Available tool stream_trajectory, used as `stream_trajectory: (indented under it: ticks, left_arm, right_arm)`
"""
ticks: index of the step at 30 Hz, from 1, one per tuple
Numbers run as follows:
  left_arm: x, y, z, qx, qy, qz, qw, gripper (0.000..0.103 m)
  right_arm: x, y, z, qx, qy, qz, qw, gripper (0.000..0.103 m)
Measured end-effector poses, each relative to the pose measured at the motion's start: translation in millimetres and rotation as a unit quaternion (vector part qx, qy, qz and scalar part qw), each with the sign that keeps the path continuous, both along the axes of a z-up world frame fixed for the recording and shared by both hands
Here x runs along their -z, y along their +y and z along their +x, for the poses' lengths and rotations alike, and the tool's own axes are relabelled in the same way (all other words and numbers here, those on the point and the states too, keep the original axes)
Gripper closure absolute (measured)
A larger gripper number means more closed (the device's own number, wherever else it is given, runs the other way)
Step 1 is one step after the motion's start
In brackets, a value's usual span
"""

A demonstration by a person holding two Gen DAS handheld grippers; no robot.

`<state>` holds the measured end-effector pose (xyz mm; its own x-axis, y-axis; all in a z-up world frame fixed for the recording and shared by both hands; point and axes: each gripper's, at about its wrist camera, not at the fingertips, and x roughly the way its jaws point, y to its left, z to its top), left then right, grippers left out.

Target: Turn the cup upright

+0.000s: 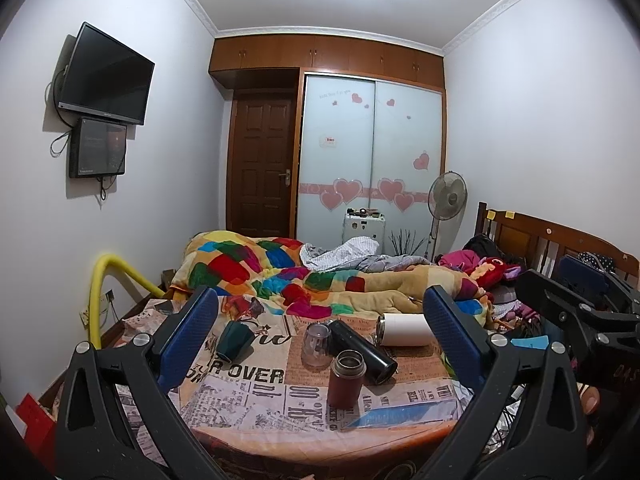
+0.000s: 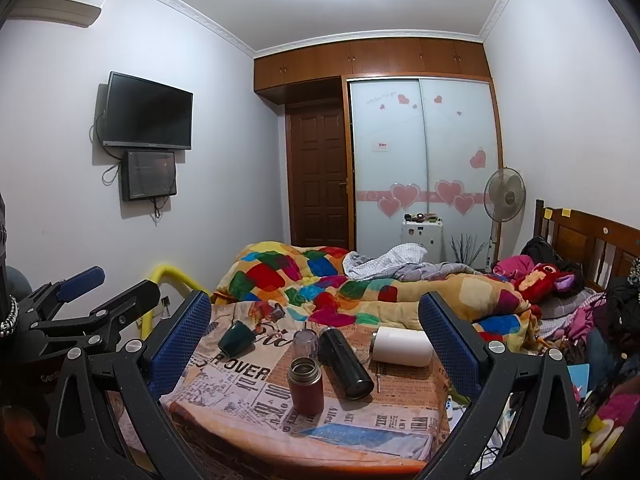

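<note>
Several cups lie on a newspaper-print cloth (image 1: 248, 392) over a small table. A dark green cup (image 1: 234, 340) (image 2: 236, 335) lies on its side at the left. A black flask (image 1: 362, 350) (image 2: 346, 362) and a white cup (image 1: 404, 329) (image 2: 402, 345) lie on their sides. A brown-red flask (image 1: 346, 378) (image 2: 306, 384) stands upright in front. A clear cup (image 1: 317, 343) (image 2: 306, 342) stands behind it. My left gripper (image 1: 320, 344) is open, above and short of the cups. My right gripper (image 2: 316, 340) is open and empty too.
A bed with a colourful quilt (image 1: 304, 276) lies behind the table. A yellow pipe (image 1: 100, 296) curves at the left wall. The right gripper shows at the right edge of the left wrist view (image 1: 576, 308), the left gripper at the left of the right wrist view (image 2: 80, 312).
</note>
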<state>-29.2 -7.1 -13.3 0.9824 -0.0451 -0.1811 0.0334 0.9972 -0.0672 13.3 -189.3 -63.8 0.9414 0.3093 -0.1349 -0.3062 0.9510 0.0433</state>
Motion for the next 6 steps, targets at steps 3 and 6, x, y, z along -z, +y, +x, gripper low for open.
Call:
stream_trajectory:
  ticks: [3, 6]
  left_arm:
    - [1.1, 3.5, 1.1, -0.001, 0.003, -0.003, 1.0, 0.0]
    - [2.6, 8.1, 3.5, -0.004, 0.007, -0.008, 0.9999, 0.0]
  right_arm:
    - [1.2, 1.0, 2.1, 0.001, 0.002, -0.002, 1.0, 0.0]
    - [2.5, 3.7, 4.7, 0.001, 0.006, -0.004, 1.0, 0.0]
